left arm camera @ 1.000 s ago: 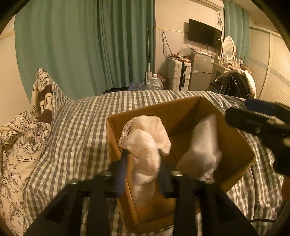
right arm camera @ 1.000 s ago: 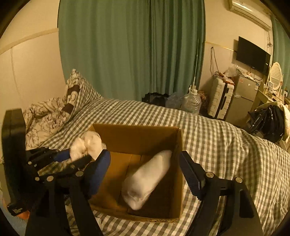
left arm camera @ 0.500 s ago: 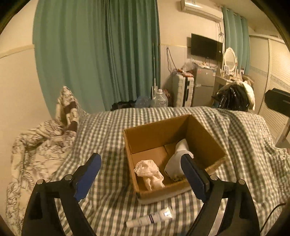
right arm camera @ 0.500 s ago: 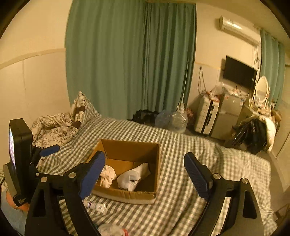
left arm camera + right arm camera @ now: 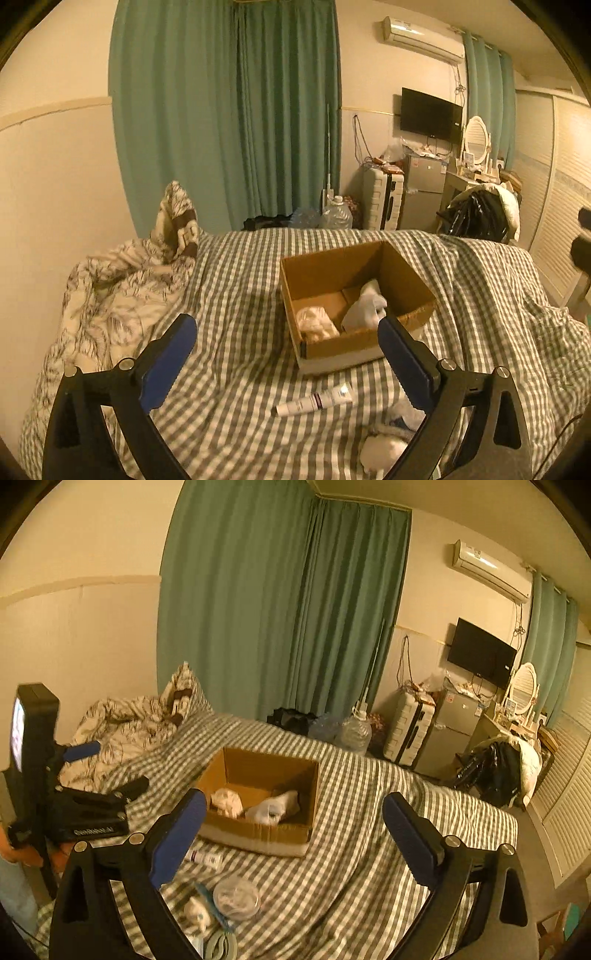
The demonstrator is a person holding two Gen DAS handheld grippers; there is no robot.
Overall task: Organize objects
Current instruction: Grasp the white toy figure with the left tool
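Both tongs are spread wide with nothing between the blue pads: the left tongs [image 5: 286,350] hang above the near part of the bed [image 5: 240,280], the right tongs [image 5: 293,832] likewise, further right. Seen from the right wrist, the left tongs' black body sits at the far left edge over the rumpled duvet [image 5: 122,720].

Nearest on the checked cover lie a small white bundle [image 5: 195,915], a teal stick [image 5: 212,906] angled near-right to far-left, and a clear round lid [image 5: 236,897] just beside it. A little farther, a white tube [image 5: 314,402] lies flat, its long axis running left to right, cap end pointing left, the flat crimped end toward the right and slightly farther. It is just in front of the box [image 5: 343,345], not touching it.

The cardboard box stands open on the bed's middle. Inside, a crumpled cream cloth [image 5: 316,323] lies at the near-left corner and a white cloth [image 5: 364,306] to its right, stretching from near to far

Beyond the bed are green curtains [image 5: 258,110], a water jug [image 5: 336,214], suitcase [image 5: 382,199] and TV [image 5: 430,114]
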